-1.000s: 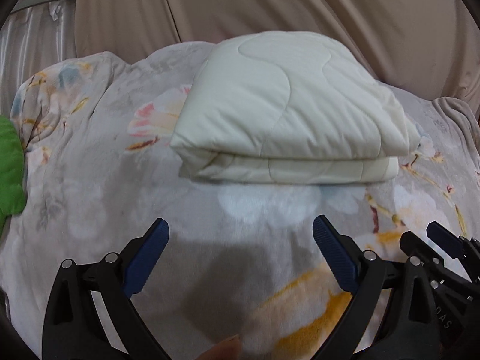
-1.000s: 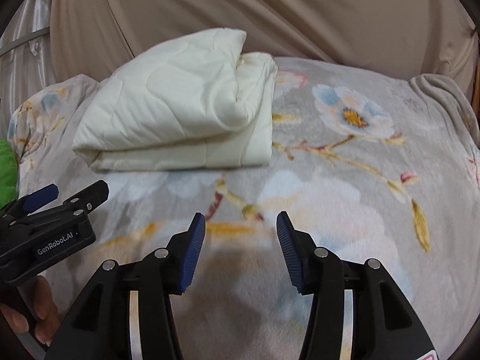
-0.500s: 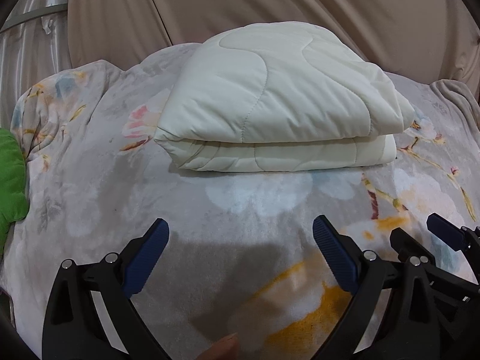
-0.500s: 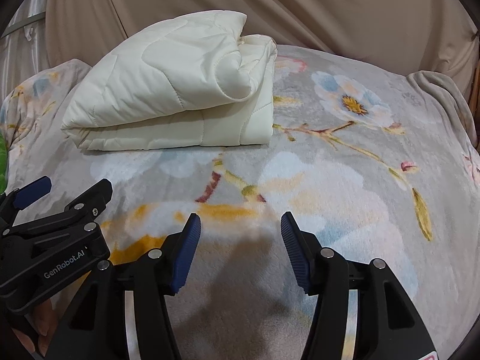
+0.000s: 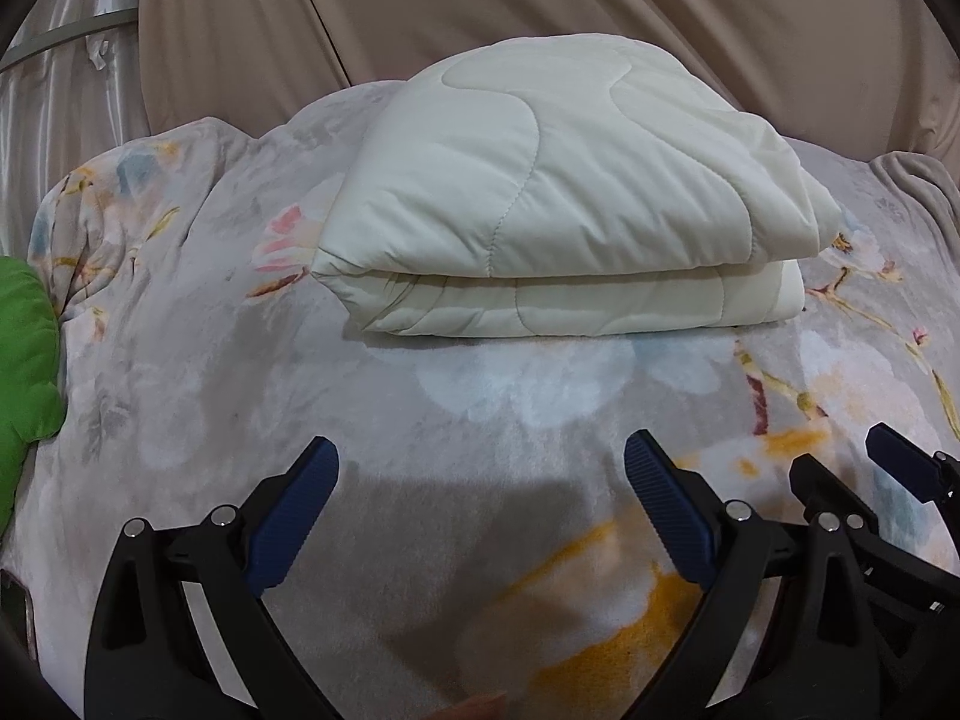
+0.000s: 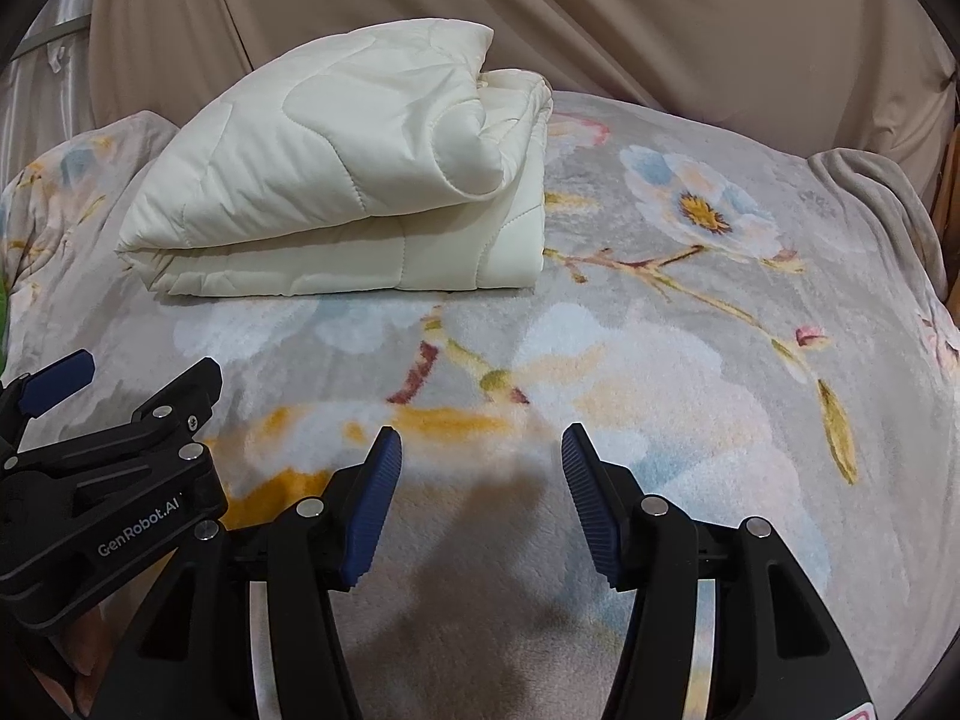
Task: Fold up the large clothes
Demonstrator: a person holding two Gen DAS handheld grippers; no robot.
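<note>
Floral blanket (image 5: 510, 408) bears folded cream quilt (image 5: 570, 204); both grippers gape, empty.

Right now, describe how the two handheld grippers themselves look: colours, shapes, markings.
The left gripper and the right gripper look alike: matte black angular frames with silver round bolt heads, each finger tipped with a ribbed dark-blue pad. White "GenRobot.AI" lettering marks the left gripper's side in the right wrist view. The right one shows pale metal strips inside its frame. No cables show.
</note>
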